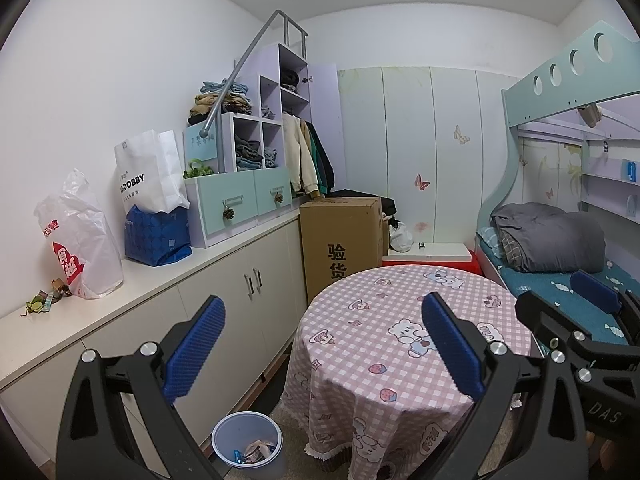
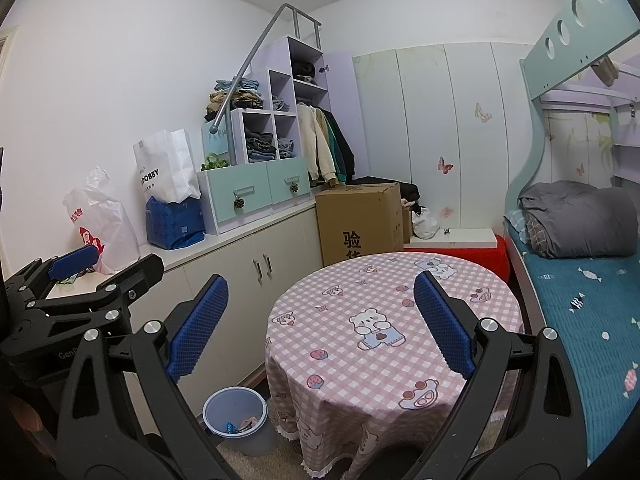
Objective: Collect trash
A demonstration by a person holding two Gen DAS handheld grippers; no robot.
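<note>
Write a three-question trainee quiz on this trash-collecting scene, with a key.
1. True or false: the left gripper holds a wrapper.
2. Where is the bin? A) on the counter B) on the floor beside the round table C) on the bed
3. Fill in: loose wrappers lie on the counter beside the white plastic ____.

Key: 1 false, both it and the right gripper are open and empty; 2 B; 3 bag.
</note>
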